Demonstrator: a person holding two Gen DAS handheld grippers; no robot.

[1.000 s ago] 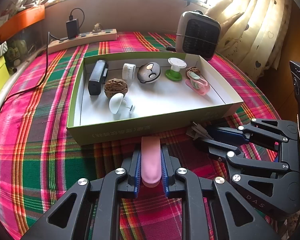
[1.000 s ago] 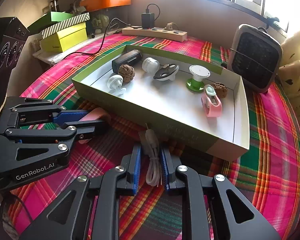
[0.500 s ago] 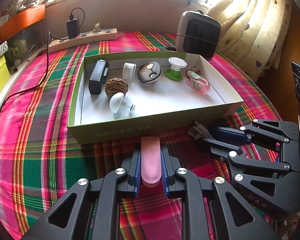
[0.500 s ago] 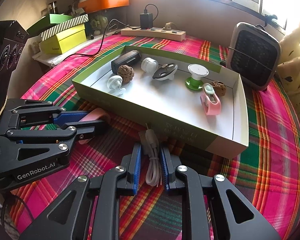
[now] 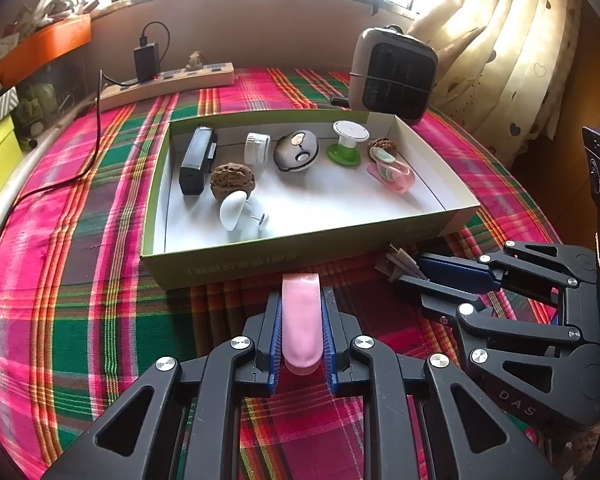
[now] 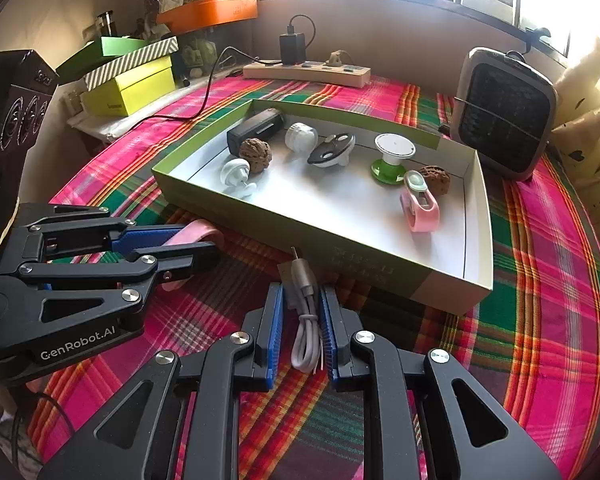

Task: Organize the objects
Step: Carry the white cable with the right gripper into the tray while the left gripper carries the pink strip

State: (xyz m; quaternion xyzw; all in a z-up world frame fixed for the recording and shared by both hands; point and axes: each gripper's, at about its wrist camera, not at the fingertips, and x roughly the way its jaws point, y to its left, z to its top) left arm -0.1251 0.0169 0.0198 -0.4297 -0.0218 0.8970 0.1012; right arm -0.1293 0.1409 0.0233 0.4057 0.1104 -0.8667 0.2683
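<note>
A: Since a second ago we have barely moved; the box has only slid a touch farther from both sets of jaws.

B: Our left gripper [image 5: 301, 322] pinches the pink silicone piece [image 5: 301, 320], its tip poking out ahead of the jaws, just short of the box wall.

A: And our right gripper [image 6: 301, 324] clamps the coiled white cable [image 6: 306, 332], plug forward. We hold both low, probably ready to lift over the rim.

B: Ahead of the jaws, the shallow green box [image 5: 300, 250] holds a black device [image 5: 196, 160], two walnuts, one [image 5: 232, 176] near it, a white jar [image 5: 257, 148], a grey round case [image 5: 296, 151], a green-based stand [image 5: 346, 144], a pink clip [image 5: 392, 170] and a white pin [image 5: 240, 212].
</note>
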